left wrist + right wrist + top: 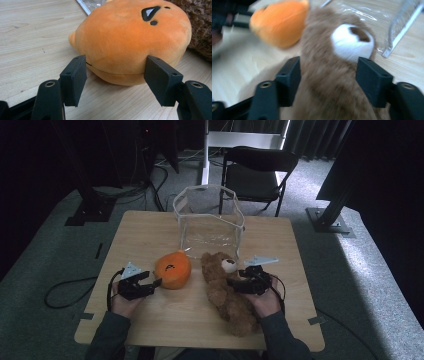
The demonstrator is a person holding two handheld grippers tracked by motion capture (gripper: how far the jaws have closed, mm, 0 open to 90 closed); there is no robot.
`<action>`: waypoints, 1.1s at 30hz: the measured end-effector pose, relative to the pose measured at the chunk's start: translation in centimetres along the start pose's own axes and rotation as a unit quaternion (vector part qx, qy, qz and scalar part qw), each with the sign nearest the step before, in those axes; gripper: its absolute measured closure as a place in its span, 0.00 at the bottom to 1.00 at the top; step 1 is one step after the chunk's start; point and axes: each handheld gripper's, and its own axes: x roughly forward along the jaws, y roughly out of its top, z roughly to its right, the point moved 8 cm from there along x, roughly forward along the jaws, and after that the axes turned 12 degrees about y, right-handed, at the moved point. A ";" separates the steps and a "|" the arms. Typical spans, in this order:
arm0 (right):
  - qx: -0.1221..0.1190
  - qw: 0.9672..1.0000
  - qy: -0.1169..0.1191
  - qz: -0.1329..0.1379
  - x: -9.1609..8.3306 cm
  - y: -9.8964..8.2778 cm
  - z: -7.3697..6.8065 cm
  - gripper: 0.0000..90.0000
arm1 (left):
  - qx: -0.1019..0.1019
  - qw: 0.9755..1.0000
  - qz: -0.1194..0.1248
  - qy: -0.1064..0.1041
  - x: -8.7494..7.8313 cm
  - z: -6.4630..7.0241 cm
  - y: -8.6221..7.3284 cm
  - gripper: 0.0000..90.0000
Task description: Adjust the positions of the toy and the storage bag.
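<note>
An orange plush toy (173, 268) with a black face mark lies on the wooden table (145, 232). My left gripper (152, 284) is at its left side. In the left gripper view, the pads (75, 77) sit against both flanks of the orange plush (130, 37), which fills the gap between them. A brown teddy bear (225, 295) lies on its back to the right of it. My right gripper (234, 282) comes in from the right. The blurred right gripper view shows its jaws wide apart with the bear's body (324, 57) between them and its white muzzle (352, 42) beyond.
A clear plastic bag (210, 220) with a white rim stands open behind the two toys at the table's middle back. A black chair (255, 175) stands beyond the far edge. Cables trail from both grippers off the near corners.
</note>
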 end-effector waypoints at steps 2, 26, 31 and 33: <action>0.039 0.999 0.008 0.010 0.7 0.2 1.0 0.35 | -0.001 1.000 0.000 -0.001 0.0 0.0 0.0 0.39; -0.110 0.976 0.089 -0.168 6.6 -2.2 -0.8 0.49 | 0.002 1.000 0.004 0.003 -0.2 -0.1 0.0 0.39; -0.167 0.954 0.136 -0.209 5.0 -3.6 -2.1 0.48 | -0.004 1.000 0.007 0.003 -0.5 -0.2 0.4 0.39; -0.172 0.956 0.146 -0.190 4.3 -3.4 -2.4 0.48 | -0.003 1.000 0.014 0.001 -0.6 -0.1 0.9 0.39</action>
